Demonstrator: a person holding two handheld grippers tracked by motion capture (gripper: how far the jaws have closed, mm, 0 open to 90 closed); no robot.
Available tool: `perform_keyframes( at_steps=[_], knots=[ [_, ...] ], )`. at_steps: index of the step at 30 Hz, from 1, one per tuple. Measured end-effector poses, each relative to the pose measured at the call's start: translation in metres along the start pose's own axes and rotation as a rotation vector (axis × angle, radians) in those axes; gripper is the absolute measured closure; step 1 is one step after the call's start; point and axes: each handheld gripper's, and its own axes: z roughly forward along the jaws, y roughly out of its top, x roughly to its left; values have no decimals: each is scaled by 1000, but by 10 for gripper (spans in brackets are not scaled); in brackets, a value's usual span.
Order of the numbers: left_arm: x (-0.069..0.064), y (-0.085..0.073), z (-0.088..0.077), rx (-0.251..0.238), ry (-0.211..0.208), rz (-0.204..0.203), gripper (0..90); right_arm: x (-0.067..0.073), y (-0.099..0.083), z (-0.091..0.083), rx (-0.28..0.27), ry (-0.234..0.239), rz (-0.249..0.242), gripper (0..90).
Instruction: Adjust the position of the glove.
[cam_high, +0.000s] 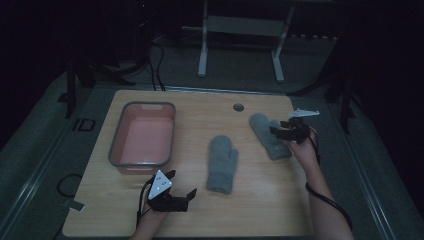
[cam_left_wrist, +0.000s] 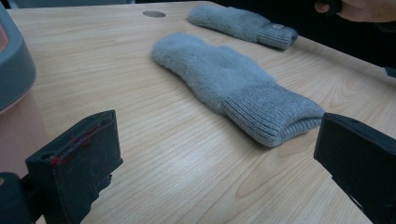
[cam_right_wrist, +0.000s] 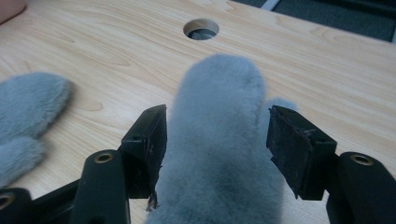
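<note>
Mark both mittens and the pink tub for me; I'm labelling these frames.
Far mitten (cam_high: 267, 135), high view, its fuzzy body.
Near mitten (cam_left_wrist: 219, 70), left gripper view, mid palm.
Pink tub (cam_high: 142, 105), high view, far grey rim.

The high view was dim and grainy, the room beyond the tabletop's (cam_high: 260, 200) far edge sunk in near-black; only the wood and a white frame (cam_high: 240, 30) behind it caught some light. Both gripper views were brighter, evenly lit from above, with soft shadows and a pale sheen on the wood; the black jaws at the bottom edges were slightly out of focus, the fleece of the nearer mitten (cam_right_wrist: 219, 154) soft.
</note>
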Motion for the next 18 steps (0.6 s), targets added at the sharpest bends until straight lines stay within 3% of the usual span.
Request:
perform_keyframes(
  at_steps=[10,12,14,18],
  knots=[
    [-1,-1,1,8,5,5,9,-3,-12,30,103,-34,0,419],
    [0,-1,1,9,4,2,9,-3,-16,36,118,-17,0,438],
    [0,-1,1,8,3,0,9,-4,-21,44,158,-27,2,483],
    [0,-1,1,9,3,3,9,-1,-26,45,129,-28,49,622]
  ],
)
